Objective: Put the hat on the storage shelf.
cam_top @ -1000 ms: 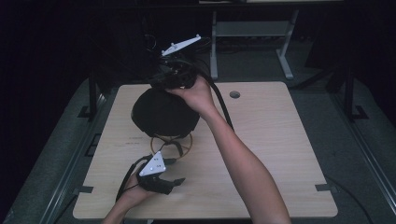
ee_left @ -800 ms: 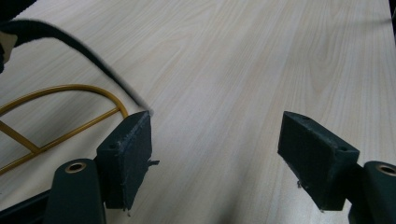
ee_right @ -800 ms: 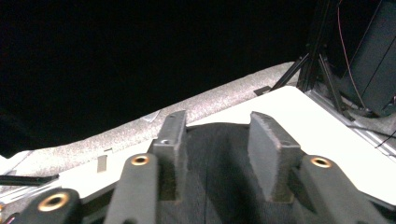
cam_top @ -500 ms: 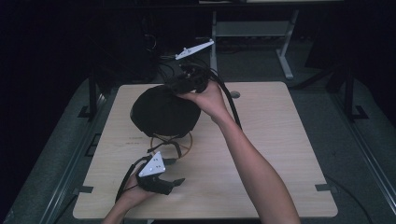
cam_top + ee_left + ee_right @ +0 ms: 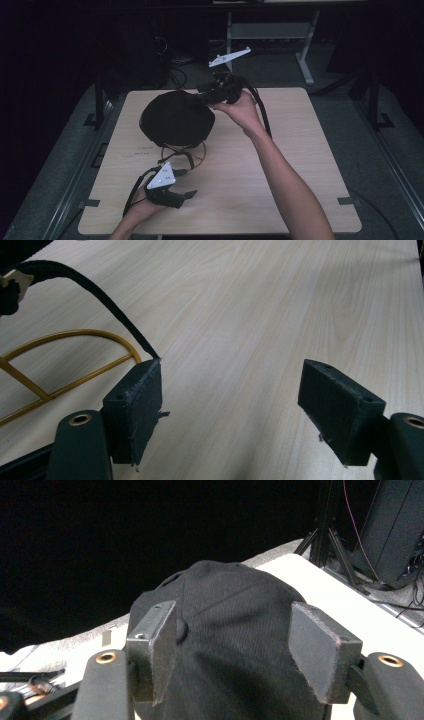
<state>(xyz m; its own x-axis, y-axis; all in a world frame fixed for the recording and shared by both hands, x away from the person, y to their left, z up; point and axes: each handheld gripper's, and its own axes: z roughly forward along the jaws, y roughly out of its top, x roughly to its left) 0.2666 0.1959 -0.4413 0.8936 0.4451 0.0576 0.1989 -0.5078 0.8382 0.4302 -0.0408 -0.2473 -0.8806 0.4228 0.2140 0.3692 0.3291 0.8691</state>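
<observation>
One black cap [image 5: 176,119] on stand [image 5: 183,151] (gold wire)

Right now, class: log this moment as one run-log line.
left gripper: open, low on table | right gripper: jaws just opening, black cap free | cap on gold wire stand

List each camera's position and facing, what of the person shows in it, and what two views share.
High view: above the near side, looking forward and down at the table; both forearms, left gripper, right gripper by the black cap.
Left gripper view: low, along open jaws across bare wood, gold wire stand and black strap.
Right gripper view: along just-opened jaws over the cap's crown.
Shared: cap in high and right gripper views; stand in high and left gripper views.
</observation>
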